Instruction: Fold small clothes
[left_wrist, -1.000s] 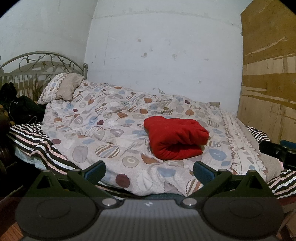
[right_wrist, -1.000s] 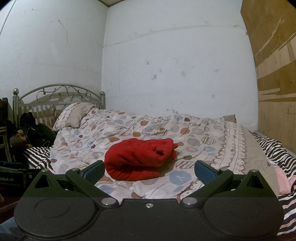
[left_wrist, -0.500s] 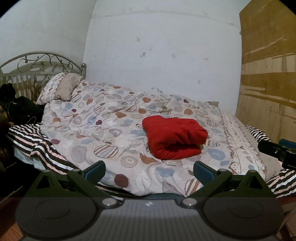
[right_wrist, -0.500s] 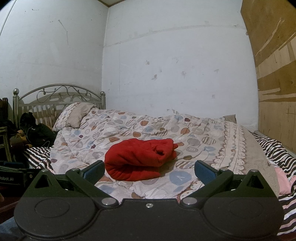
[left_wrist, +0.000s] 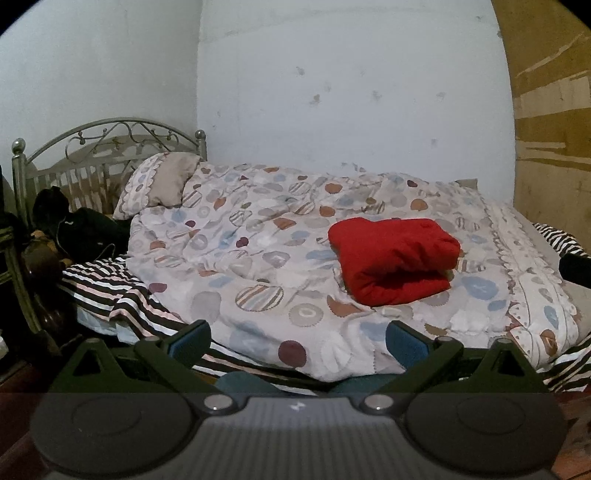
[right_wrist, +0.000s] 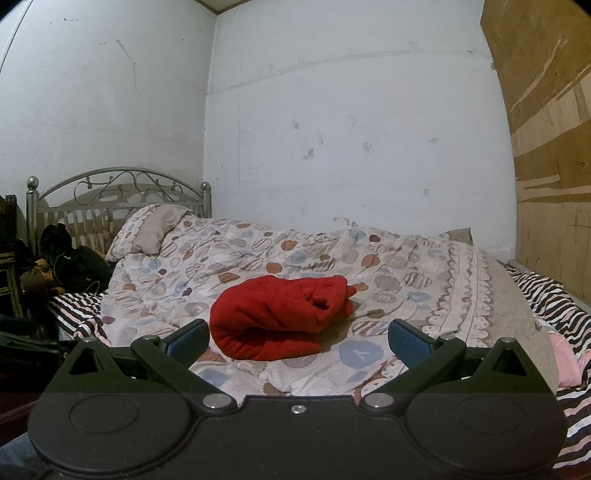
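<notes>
Resting Folded on the Bed

Lying on the quilt (left_wrist: 258, 258), the red garment (left_wrist: 393, 258) is a thick, folded bundle toward the foot end of the bed, its rounded fold facing the cameras. Neither tool touches it.

The left hand-held gripper (left_wrist: 297, 338) hangs off the near edge of the bed, fingers spread wide with nothing between them; the garment sits beyond it and to its right. The right hand-held gripper (right_wrist: 297, 338) is also spread wide and empty, low before the quilt, with the garment (right_wrist: 280, 317) just past its left finger (right_wrist: 188, 339).

The quilt is pale with round patches in blue, brown and stripes. A pillow (left_wrist: 162, 184) leans at the head, against a metal headboard (left_wrist: 103, 147). A black-and-white striped sheet (left_wrist: 107, 288) shows below the quilt. Dark clothes (left_wrist: 74, 229) lie piled beside the pillow. White walls (right_wrist: 351, 129) stand behind, and a wooden board (right_wrist: 550, 147) rises at the right.
</notes>
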